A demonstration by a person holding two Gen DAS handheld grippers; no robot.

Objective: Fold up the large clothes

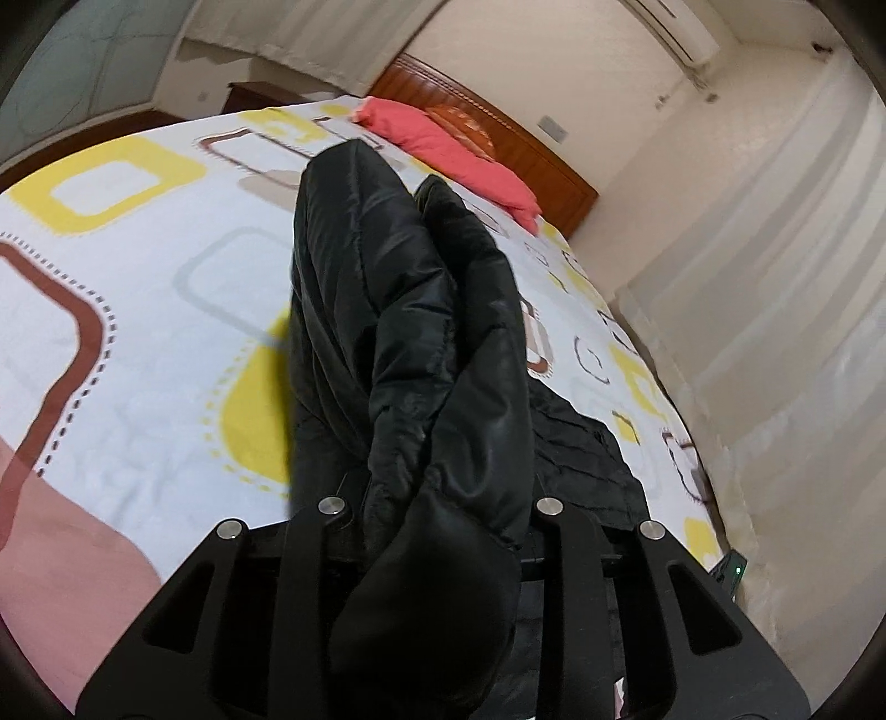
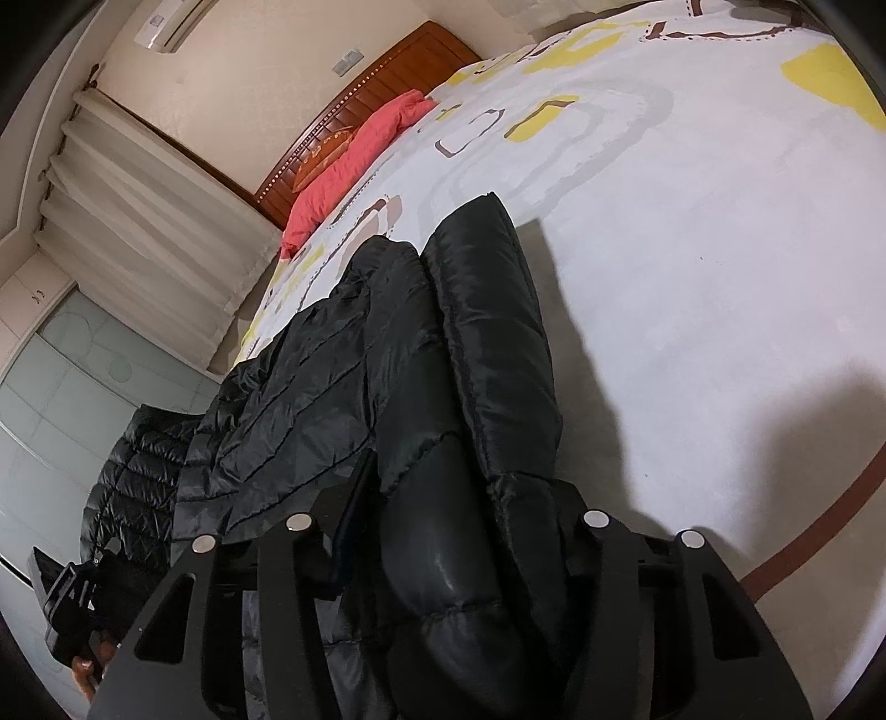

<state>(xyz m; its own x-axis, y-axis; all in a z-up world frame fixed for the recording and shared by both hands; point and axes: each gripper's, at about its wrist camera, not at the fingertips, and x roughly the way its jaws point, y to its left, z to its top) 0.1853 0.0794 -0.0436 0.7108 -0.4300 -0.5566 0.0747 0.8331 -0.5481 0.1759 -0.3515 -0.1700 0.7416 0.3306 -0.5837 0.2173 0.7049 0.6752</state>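
Black puffer jacket [image 1: 398, 310] is bunched at frame centre, clamped by left gripper [image 1: 443, 531] and right gripper [image 2: 448, 531]; bare bedsheet [image 2: 720, 277] is seen at right.

Bed [image 1: 138, 310] is taking up most of both views, white sheet [image 2: 720, 277] showing yellow, brown and grey rounded-square prints. Red pillow [image 1: 459, 149] is lying at the head end, against a wooden headboard [image 1: 520, 133] with a studded edge. Cream wall [image 1: 554, 61] is sitting behind it, with a switch plate [image 1: 554, 128] just above the headboard. AC unit [image 1: 675, 27] is hanging high up near the ceiling. Pale curtains [image 1: 775, 277] are running down the bedside. Frosted glass panels [image 2: 66, 399] are showing beside the curtains in the right view. Dark nightstand [image 1: 249, 94] is standing past the far side. Lighting is looking soft and even.
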